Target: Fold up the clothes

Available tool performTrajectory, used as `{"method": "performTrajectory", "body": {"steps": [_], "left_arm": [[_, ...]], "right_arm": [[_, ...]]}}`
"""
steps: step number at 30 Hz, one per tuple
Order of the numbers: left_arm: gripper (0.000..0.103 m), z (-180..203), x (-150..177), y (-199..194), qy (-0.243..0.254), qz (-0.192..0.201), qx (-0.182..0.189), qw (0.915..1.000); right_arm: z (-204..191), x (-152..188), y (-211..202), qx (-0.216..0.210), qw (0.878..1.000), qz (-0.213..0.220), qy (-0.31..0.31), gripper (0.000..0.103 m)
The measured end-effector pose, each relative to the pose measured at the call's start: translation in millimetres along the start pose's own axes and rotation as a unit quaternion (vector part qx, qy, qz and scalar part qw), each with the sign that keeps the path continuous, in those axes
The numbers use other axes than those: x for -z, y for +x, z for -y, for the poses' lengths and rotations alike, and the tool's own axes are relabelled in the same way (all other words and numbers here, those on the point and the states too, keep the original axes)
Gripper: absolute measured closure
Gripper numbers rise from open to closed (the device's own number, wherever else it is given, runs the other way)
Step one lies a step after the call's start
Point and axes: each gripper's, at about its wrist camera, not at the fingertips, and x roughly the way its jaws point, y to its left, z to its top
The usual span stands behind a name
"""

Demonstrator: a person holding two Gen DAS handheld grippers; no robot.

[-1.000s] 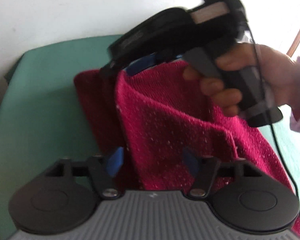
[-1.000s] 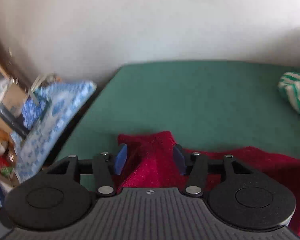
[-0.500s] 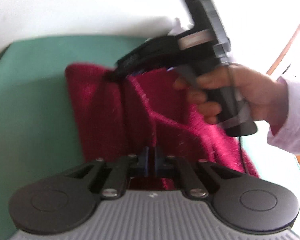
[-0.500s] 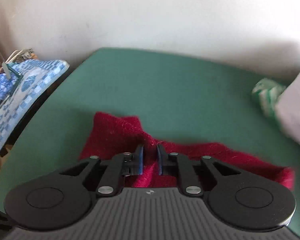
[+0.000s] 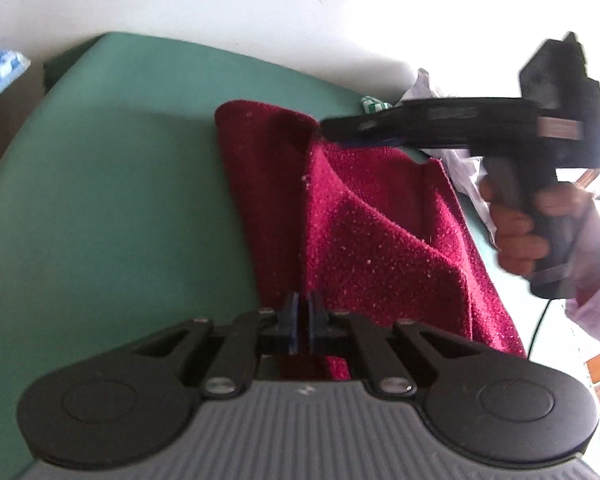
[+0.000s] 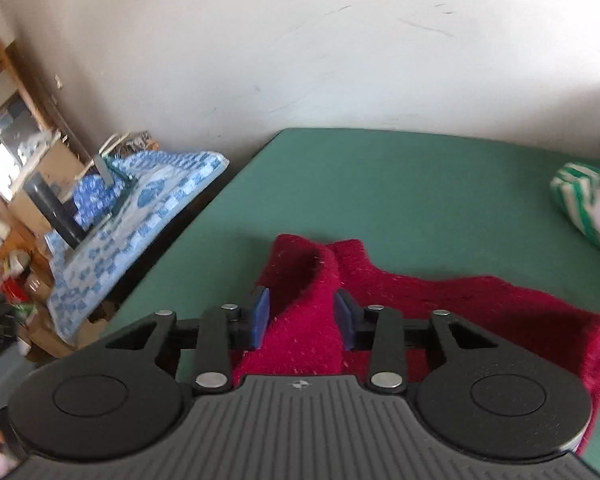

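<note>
We note the red cloth (image 5: 380, 240), a thick fuzzy knit flecked with pale lint, lying on the green tabletop (image 5: 119, 200), which is smooth, matte and rounded at its corner. The cloth is bunched into soft ridges, one fold rising as a rounded hump at its far end.

Left gripper (image 5: 302, 322): blue pads pressed together, pinching the near edge of the red cloth, which runs up from between them. Black linkage arms, ribbed grey housing below.

Right gripper (image 6: 302, 314): its blue pads (image 6: 261, 312) stand apart and the jaws are opening; a raised fold of the cloth sits between them, and the pads do not appear to press it. In the left wrist view we see this tool from the side, black and pistol-shaped, its tip at the far top fold of the cloth, gripped by a hand (image 5: 528, 228) in a pale sleeve.

At the far right edge of the tabletop lies a green-and-white striped fabric (image 6: 576, 196), rolled. Left of the table hangs a blue-and-white patterned cloth (image 6: 139, 208). A plain white wall (image 6: 300, 40) stands behind.
</note>
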Motion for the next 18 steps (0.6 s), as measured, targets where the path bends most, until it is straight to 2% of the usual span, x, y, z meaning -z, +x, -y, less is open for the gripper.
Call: {"method": "performTrajectory", "body": {"steps": [2,5,7,8,10,13,15,18], "left_arm": [[0.100,4,2,-5,0.010,0.002,-0.011,0.9999],[0.100,14,3,-25,0.032,0.018,-0.038,0.9986],[0.100,32,10,-43,0.082,0.035,-0.046,0.9949],[0.091,43,14,-53,0.113,0.044,-0.048,0.9915],[0.076,58,25,-64,0.149,0.041,-0.024,0.9878],[0.076,71,45,-56,0.169,0.001,0.014,0.9856],[0.077,75,59,-37,0.180,-0.036,0.001,0.9830],[0.074,85,68,-34,0.214,-0.026,-0.034,0.9760]], "right_arm": [[3,4,20,0.005,1.000,-0.017,0.011,0.075],[5,5,26,0.025,0.999,-0.016,0.012,0.076],[9,5,11,0.013,0.999,-0.012,0.034,0.073],[11,6,-3,-0.001,0.999,-0.006,0.042,0.073],[12,13,-29,-0.028,0.998,-0.004,0.048,0.071],[9,38,-51,-0.066,0.995,-0.050,0.050,0.069],[7,54,-46,-0.048,0.995,-0.077,0.051,0.069],[13,62,-45,0.000,0.997,-0.038,0.071,0.073]]}}
